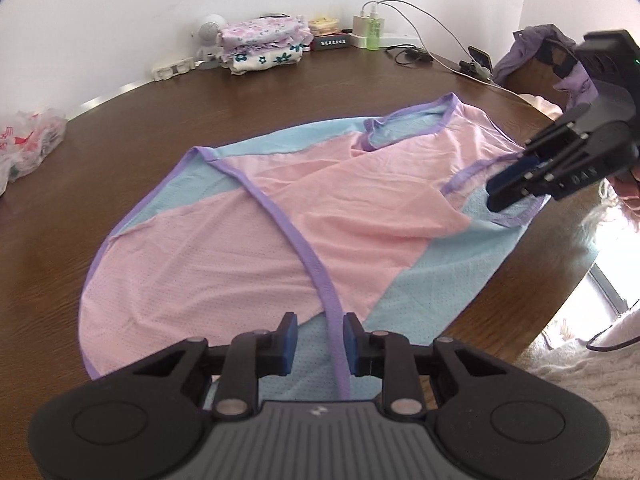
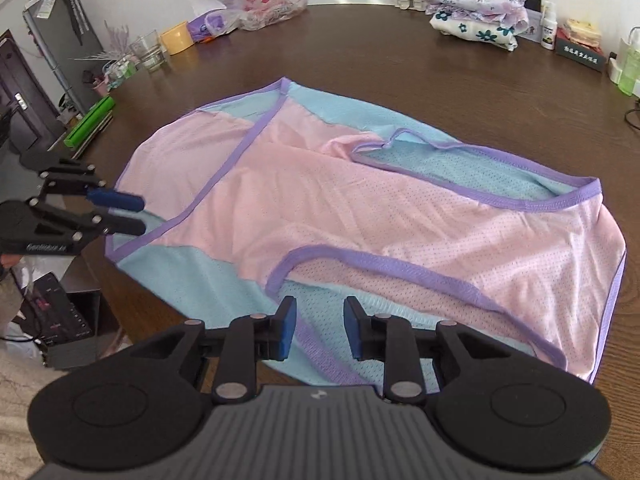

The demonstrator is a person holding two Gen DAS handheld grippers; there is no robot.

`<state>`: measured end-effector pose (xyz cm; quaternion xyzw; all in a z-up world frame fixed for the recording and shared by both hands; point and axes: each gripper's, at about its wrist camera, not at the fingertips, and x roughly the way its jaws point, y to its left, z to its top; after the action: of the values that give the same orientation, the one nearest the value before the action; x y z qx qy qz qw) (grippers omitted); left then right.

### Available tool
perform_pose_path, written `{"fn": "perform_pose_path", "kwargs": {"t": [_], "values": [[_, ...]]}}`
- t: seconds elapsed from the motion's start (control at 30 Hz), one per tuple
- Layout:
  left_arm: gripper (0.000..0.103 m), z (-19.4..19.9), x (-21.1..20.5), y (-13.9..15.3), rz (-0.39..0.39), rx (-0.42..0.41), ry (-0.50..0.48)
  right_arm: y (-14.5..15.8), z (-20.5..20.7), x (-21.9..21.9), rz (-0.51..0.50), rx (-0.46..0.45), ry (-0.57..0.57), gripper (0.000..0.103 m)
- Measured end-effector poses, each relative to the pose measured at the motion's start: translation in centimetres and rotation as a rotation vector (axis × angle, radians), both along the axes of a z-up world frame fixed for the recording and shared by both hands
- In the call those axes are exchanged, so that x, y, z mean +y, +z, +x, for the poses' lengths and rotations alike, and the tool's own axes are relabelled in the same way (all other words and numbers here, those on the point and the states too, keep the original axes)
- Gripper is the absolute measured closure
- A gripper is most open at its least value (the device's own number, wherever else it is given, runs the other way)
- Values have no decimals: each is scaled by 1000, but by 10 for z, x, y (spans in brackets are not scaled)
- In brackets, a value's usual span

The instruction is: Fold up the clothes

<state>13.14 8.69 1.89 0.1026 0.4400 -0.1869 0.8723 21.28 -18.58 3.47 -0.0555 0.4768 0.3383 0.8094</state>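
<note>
A pink and light-blue mesh top with purple trim (image 1: 280,216) lies spread on the brown table (image 1: 280,92), partly folded over itself. It also shows in the right wrist view (image 2: 360,216). My left gripper (image 1: 320,340) is open, its fingers either side of a purple trim band at the garment's near edge. It also shows in the right wrist view (image 2: 138,214), open beside the garment's left corner. My right gripper (image 2: 320,328) is open over the blue near edge. It also shows in the left wrist view (image 1: 498,192), at the garment's right corner.
A stack of folded floral clothes (image 1: 264,46) sits at the table's far edge, with chargers and cables (image 1: 400,40) nearby. A plastic bag (image 1: 28,140) lies at the left. Cups and bags (image 2: 176,40) stand at the far side. A purple garment (image 1: 536,48) hangs at the right.
</note>
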Motion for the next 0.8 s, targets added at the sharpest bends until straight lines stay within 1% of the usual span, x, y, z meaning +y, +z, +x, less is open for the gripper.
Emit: {"fn": "perform_pose_path", "kwargs": {"t": [0.07,0.13,0.2,0.23,0.47,0.5,0.53,0.57,0.73,0.8], "values": [[80,-5,-2,-4,-8,7,-10,-2,9,-1,18,5,-50,76],[80,-6,-2,-6,-6,12,-10,-5,20,-4,42,31,-106,76],[79,-6,-2,-10,2,13,-9,-7,29,-5,31,26,-147,75],[80,-6,-2,-11,6,15,-9,-8,32,-5,25,18,-160,73],[79,-5,-2,-16,17,22,-29,-9,39,17,-68,-30,-6,74],[79,-5,-2,-16,19,20,-32,-10,38,19,-85,-33,11,81],[79,-6,-2,-16,20,18,-34,-10,38,22,-103,-36,27,99],[79,-6,-1,-16,19,17,-34,-10,37,24,-120,-39,43,100],[79,-7,-1,-16,15,13,-41,-2,43,14,-166,-75,40,100],[79,-8,0,-16,13,12,-41,0,47,10,-159,-82,21,99]]}}
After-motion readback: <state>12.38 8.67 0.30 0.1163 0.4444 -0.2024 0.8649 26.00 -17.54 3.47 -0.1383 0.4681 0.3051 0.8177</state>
